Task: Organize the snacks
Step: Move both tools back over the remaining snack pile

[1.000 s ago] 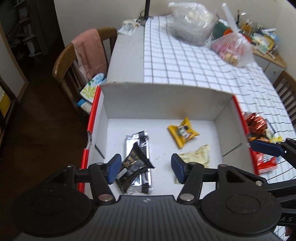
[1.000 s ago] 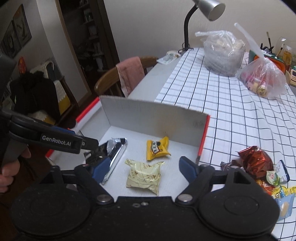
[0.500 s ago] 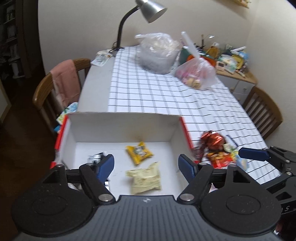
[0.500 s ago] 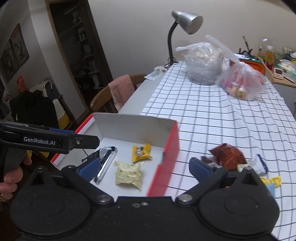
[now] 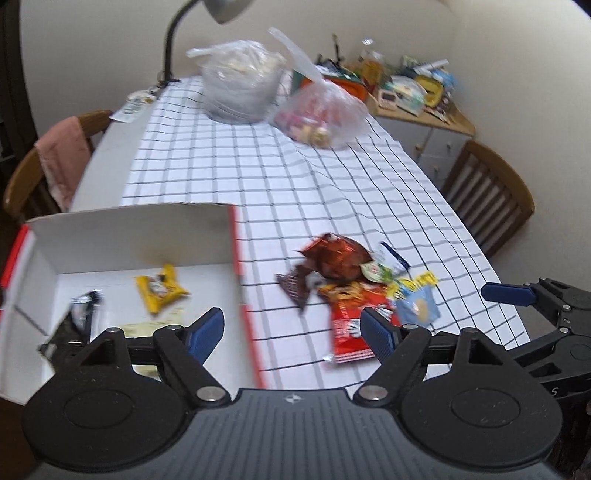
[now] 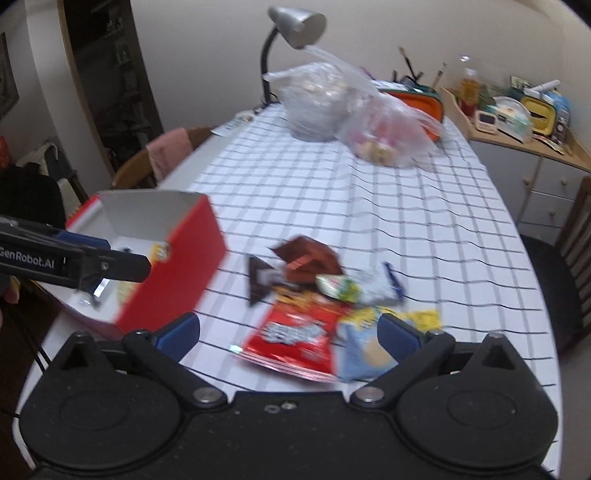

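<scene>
Left wrist view: the left claw [image 5: 291, 328] stands released with nothing between its pads, its jaws having just been opening. Left of and beyond it sits one red-and-white box [image 5: 129, 229] holding three packets: one yellow [image 5: 159, 290], one black-and-silver [image 5: 83, 306], one pale [image 5: 147, 328]. Ahead and to its right one heap of snacks [image 5: 354, 284] lies on the table [image 5: 258, 177], including one red bag [image 5: 347, 328]. Two clear plastic bags [image 5: 240, 81] stand far beyond. A second earlier this claw hung over the box interior; now the box lies to its left. Right wrist view: the right claw [image 6: 288, 328] is released and empty, its jaws widened since a second ago. The red bag [image 6: 291, 336] lies between its fingertips, untouched; the box [image 6: 173, 243] stands beyond-left, earlier directly ahead. One lamp [image 6: 291, 22] rises behind.
</scene>
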### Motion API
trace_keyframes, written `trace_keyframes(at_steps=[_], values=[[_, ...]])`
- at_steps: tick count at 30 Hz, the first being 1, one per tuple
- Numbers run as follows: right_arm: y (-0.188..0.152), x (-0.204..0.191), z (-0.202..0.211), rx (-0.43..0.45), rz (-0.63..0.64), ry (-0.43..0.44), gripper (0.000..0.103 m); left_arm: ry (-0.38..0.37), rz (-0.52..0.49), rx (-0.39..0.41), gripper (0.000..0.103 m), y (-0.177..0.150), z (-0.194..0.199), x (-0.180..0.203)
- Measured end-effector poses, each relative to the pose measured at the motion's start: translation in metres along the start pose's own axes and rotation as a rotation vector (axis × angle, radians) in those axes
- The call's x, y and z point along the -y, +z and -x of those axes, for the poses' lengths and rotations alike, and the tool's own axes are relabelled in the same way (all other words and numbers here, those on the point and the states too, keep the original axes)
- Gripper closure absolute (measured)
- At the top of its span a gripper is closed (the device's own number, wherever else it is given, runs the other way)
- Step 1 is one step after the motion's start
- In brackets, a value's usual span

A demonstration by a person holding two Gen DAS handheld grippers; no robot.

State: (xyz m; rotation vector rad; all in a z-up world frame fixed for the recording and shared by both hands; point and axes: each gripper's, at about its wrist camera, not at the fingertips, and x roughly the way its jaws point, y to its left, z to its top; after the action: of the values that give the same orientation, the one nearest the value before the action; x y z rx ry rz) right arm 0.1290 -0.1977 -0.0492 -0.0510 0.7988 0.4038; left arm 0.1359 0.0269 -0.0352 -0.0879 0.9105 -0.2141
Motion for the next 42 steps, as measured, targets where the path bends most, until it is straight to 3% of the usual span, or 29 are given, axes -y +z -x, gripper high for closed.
trace_keyframes(at_steps=[10, 22, 29, 42], values=[[-0.019, 0.063, -0.013, -0.062, 0.039, 0.019, 0.000, 0.003, -0.010, -0.096, 0.022, 0.007, -0.059, 0.064], [-0.034, 0.101, -0.060, -0.154, 0.051, 0.028, 0.001, 0.048, 0.030, -0.265, 0.022, 0.021, -0.138, 0.093], [-0.035, 0.110, -0.083, -0.185, 0.048, 0.044, 0.001, 0.052, 0.069, -0.342, 0.022, 0.025, -0.172, 0.097], [-0.033, 0.099, -0.119, -0.208, 0.068, 0.023, 0.003, 0.120, 0.083, -0.402, 0.022, 0.021, -0.202, 0.094]])
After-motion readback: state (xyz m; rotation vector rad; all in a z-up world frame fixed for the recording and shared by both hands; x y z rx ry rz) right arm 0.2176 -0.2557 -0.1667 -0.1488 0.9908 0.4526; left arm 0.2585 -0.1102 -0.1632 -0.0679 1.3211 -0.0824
